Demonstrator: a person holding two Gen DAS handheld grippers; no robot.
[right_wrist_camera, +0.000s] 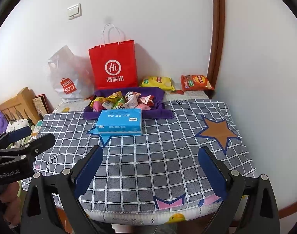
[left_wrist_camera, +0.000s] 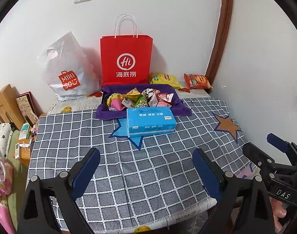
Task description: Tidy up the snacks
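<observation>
My left gripper (left_wrist_camera: 146,172) hovered over the near edge of the worktop (left_wrist_camera: 128,175), its blue-padded fingers (left_wrist_camera: 86,173) spread wide and released, grasping nothing. My right gripper (right_wrist_camera: 150,172) was likewise released, fingers (right_wrist_camera: 89,172) parted over the checked fabric cloth (right_wrist_camera: 158,156), which bore a brown star (right_wrist_camera: 218,131).

The small snacks (left_wrist_camera: 140,98), crinkled foil and plastic wrappers in mixed colours, lay heaped in a shallow tray lined with soft purple cloth (left_wrist_camera: 109,114) at the far middle of the worktop. A rectangular blue tissue pack (left_wrist_camera: 151,120) of glossy film lay just in front of the tray, touching its near edge. Behind the tray stood an upright red paper bag (left_wrist_camera: 126,58) with white cord handles; a translucent plastic bag (left_wrist_camera: 68,70) slumped to its left. A yellow chip packet (left_wrist_camera: 164,80) and an orange chip packet (left_wrist_camera: 197,81) lay flat by the far right corner.
</observation>
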